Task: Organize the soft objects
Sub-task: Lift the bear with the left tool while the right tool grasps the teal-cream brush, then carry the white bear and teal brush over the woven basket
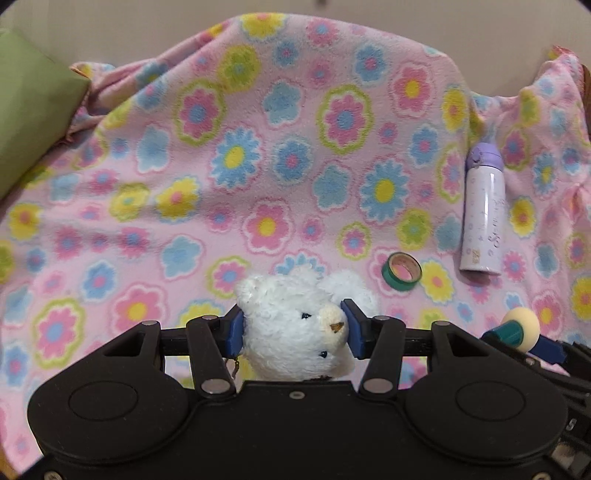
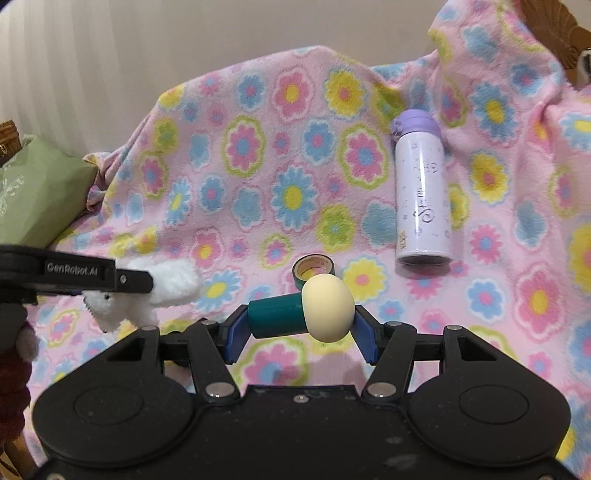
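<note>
My left gripper (image 1: pixel 293 325) is shut on the head of a white plush bear (image 1: pixel 295 332) and holds it above the flowered pink blanket (image 1: pixel 258 166). The bear also shows in the right wrist view (image 2: pixel 147 291) at the left, between the left gripper's fingers (image 2: pixel 125 280). My right gripper (image 2: pixel 295 325) is shut on a soft toy with a teal stem and a cream round cap (image 2: pixel 325 308). That toy also shows in the left wrist view (image 1: pixel 517 328) at the right edge.
A lilac bottle (image 1: pixel 484 206) (image 2: pixel 421 195) lies on the blanket at the right. A green tape roll (image 1: pixel 402 271) (image 2: pixel 314 271) lies near it. A green cushion (image 1: pixel 33 110) (image 2: pixel 40 195) sits at the left. A wicker edge (image 2: pixel 554 22) shows top right.
</note>
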Demonstrator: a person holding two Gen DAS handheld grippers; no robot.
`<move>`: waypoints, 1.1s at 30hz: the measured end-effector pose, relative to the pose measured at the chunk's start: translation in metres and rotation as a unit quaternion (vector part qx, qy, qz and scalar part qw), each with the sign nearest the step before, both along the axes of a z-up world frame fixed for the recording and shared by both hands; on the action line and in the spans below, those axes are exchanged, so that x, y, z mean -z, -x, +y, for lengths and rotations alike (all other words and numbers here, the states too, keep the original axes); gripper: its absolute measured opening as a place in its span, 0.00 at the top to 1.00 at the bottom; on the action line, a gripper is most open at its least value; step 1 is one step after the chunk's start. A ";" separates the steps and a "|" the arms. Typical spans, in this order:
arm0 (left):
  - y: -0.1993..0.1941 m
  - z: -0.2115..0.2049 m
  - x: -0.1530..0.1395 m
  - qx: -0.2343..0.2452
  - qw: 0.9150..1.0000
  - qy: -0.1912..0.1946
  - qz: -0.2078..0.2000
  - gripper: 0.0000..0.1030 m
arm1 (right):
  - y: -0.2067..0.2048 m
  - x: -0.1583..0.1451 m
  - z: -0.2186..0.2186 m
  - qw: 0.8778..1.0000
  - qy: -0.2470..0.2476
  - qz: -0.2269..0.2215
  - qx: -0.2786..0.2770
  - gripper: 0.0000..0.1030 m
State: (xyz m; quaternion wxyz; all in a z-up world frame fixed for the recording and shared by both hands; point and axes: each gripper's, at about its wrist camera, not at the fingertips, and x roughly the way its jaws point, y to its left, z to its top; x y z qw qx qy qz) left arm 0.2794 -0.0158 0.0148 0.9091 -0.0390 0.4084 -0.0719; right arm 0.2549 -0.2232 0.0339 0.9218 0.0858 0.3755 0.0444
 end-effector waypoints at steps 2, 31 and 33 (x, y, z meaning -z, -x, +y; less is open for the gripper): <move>0.014 0.000 -0.005 0.003 1.000 0.000 -0.006 0.51 | 0.011 -0.008 -0.003 1.000 -0.005 -0.004 0.004 0.44; 0.224 0.006 -0.019 0.043 0.996 0.083 0.007 0.51 | 0.194 -0.073 0.013 0.999 -0.047 -0.018 0.000 0.43; 0.230 0.006 -0.017 0.038 0.996 0.082 0.008 0.51 | 0.203 -0.075 0.013 0.999 -0.049 -0.016 0.001 0.43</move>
